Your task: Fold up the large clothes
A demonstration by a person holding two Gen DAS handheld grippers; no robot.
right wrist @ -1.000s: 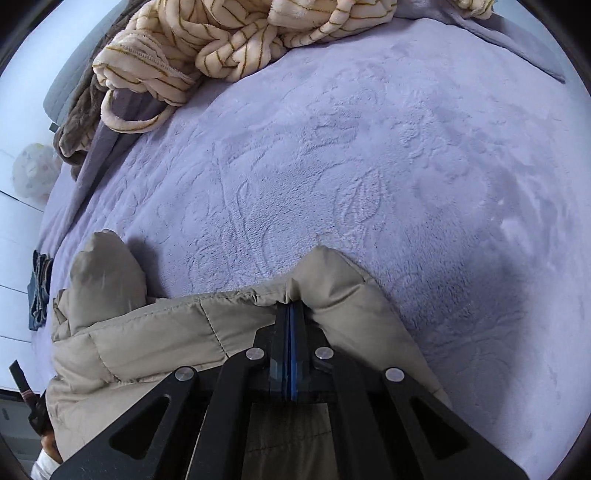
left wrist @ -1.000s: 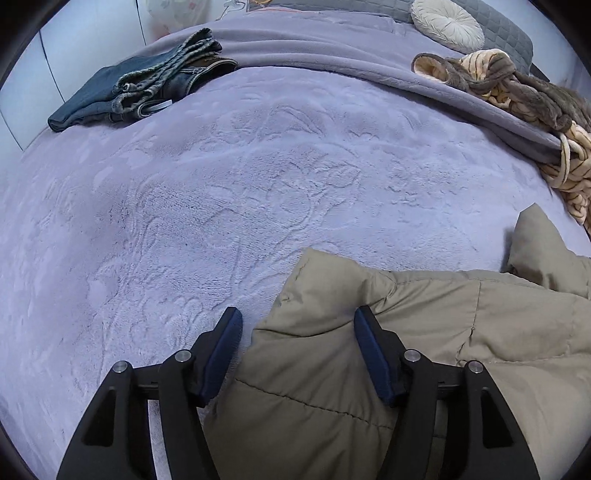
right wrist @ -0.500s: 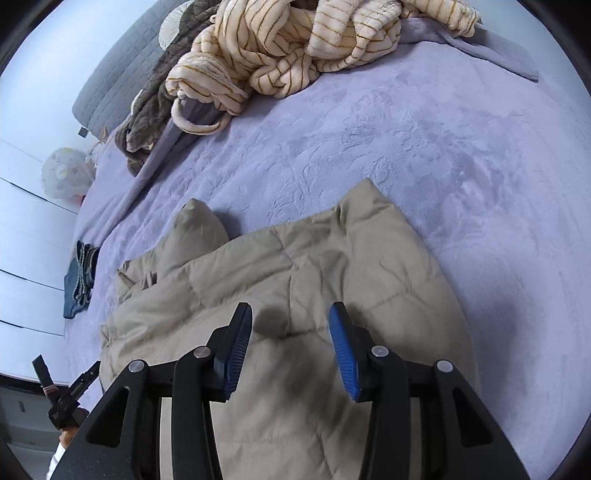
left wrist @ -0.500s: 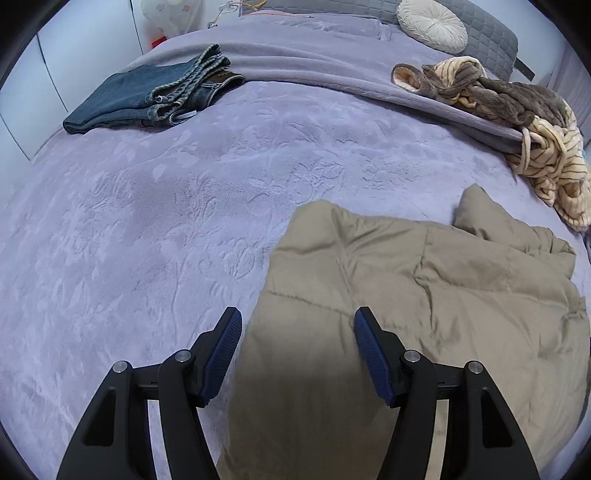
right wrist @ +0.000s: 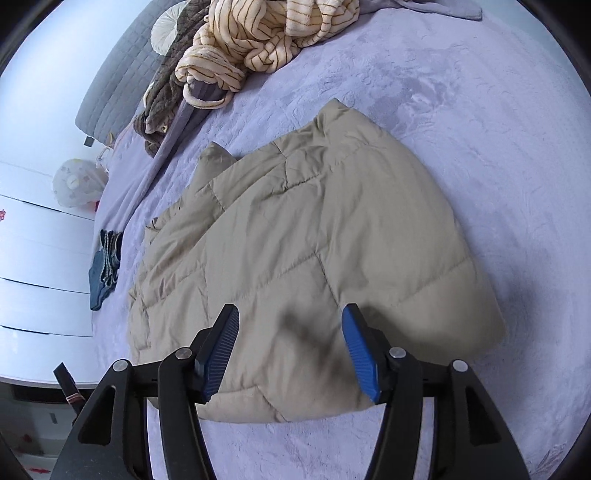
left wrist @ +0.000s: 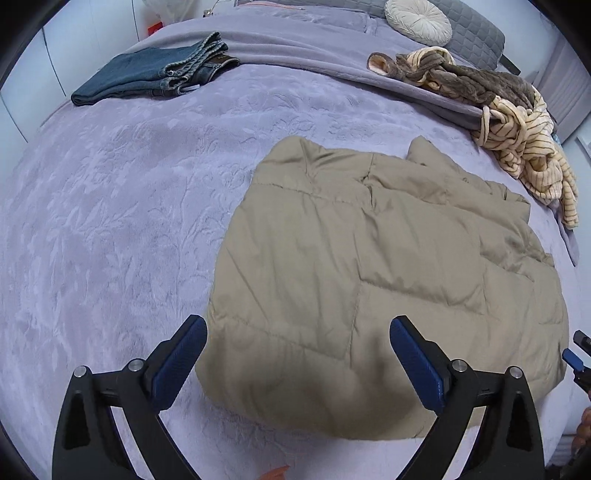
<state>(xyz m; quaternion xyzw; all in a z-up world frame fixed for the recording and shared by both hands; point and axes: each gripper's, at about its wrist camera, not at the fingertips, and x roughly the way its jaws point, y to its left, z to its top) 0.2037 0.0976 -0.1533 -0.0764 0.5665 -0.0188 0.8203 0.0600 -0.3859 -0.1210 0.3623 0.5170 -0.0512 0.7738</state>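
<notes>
A tan quilted puffer jacket [left wrist: 369,266] lies folded over on the lilac bedspread [left wrist: 110,229]; it also fills the middle of the right wrist view [right wrist: 314,240]. My left gripper [left wrist: 297,354] hovers above the jacket's near edge, its jaws opening wide, nothing between the blue pads. My right gripper [right wrist: 290,347] hangs above the jacket's near side, jaws also opening and holding nothing. The tip of the right gripper shows at the right edge of the left wrist view.
Folded blue jeans [left wrist: 155,77] lie at the far left of the bed. A heap of striped cream and brown fleece clothes [left wrist: 517,129] sits far right, seen too in the right wrist view [right wrist: 258,40]. A round cushion [left wrist: 419,20] rests by the grey headboard. White drawers [right wrist: 33,258] stand beside the bed.
The right gripper let go of the jacket's edge and both grippers rose and pulled back toward the near side of the bed. Both pairs of jaws spread wider. The jacket now lies flat, folded.
</notes>
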